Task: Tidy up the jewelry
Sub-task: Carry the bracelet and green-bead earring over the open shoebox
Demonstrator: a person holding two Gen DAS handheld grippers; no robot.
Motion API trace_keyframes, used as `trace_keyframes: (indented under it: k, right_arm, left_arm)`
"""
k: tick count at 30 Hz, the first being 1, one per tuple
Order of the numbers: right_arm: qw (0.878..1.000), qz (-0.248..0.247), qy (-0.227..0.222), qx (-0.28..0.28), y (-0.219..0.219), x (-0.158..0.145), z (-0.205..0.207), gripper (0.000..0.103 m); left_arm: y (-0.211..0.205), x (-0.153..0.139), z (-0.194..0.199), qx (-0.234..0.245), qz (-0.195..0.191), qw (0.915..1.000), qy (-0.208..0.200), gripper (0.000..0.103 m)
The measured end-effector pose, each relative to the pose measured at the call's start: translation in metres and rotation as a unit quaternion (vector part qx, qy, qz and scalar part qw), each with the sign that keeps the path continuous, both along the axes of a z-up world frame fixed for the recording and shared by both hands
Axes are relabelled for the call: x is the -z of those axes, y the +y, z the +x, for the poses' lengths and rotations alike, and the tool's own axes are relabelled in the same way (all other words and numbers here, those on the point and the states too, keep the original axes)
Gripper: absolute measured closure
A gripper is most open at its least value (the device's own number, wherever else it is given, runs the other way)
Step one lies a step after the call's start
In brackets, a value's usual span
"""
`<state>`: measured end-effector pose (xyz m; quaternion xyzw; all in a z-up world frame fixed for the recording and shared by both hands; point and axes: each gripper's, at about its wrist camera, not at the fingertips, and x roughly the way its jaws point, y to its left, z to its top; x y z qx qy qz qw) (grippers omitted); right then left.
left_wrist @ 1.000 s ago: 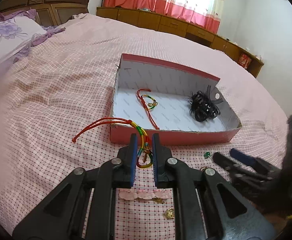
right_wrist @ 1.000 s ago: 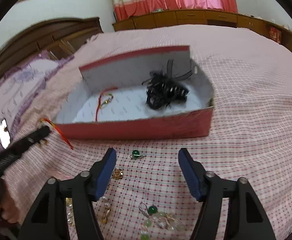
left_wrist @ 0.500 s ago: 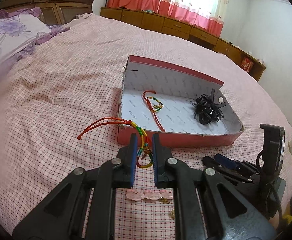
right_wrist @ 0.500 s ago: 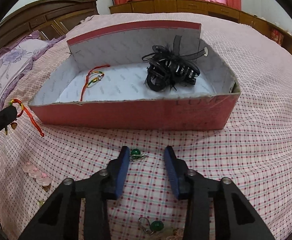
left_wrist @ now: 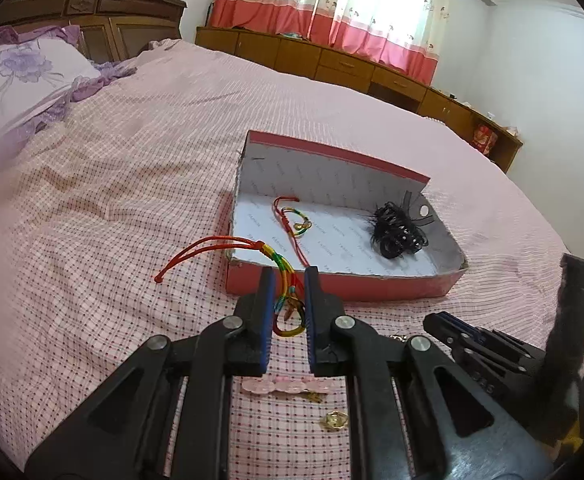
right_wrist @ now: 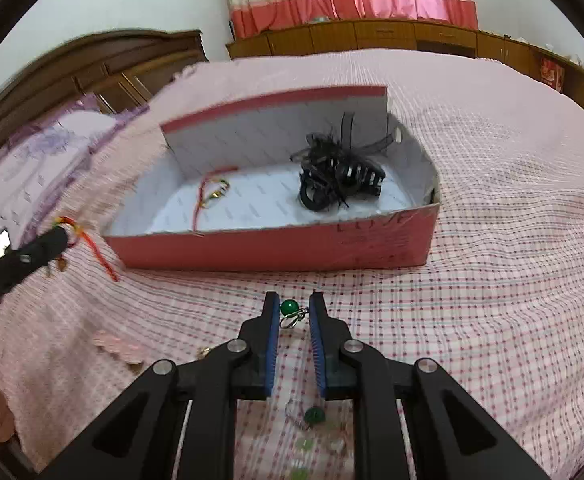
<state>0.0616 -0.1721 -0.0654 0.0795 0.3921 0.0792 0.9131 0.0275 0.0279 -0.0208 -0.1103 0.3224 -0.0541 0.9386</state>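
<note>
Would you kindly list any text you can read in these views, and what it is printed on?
"LOVE", faint, on the red front wall of the box in the right wrist view; the smaller lines beneath it are too blurred to read.
"FASHION", repeated in small grey print on the box's white lining, only just legible.
No other text is legible.

Left wrist view looks forward along its jaws, low over the bed (left_wrist: 91, 208), toward the box (left_wrist: 344, 284) at frame centre and curtains at top. Right wrist view sits closer to the box (right_wrist: 275, 248), facing its long side. Both views share box, bed, headboard and curtains.
</note>
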Motion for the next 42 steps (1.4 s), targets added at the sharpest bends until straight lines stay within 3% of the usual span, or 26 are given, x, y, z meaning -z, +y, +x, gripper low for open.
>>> trace_keyframes:
  k: [19, 29, 42]
  right_arm:
    - [0.994, 0.016, -0.105, -0.007, -0.01, -0.069, -0.048, 0.086]
    - [0.991, 0.02, -0.134, -0.002, -0.014, -0.089, -0.039, 0.086]
    - [0.989, 0.011, -0.144, 0.017, -0.02, -0.089, -0.003, 0.086]
  left_arm:
    - [-0.025, -0.036, -0.018, 0.021, 0.008, 0.9984, -0.053, 0.097]
    - [-0.031, -0.048, -0.001, 0.022, 0.016, 0.9969, -0.074, 0.097]
    - [-0.029, -0.045, 0.029, 0.01, 0.022, 0.9952, -0.095, 0.097]
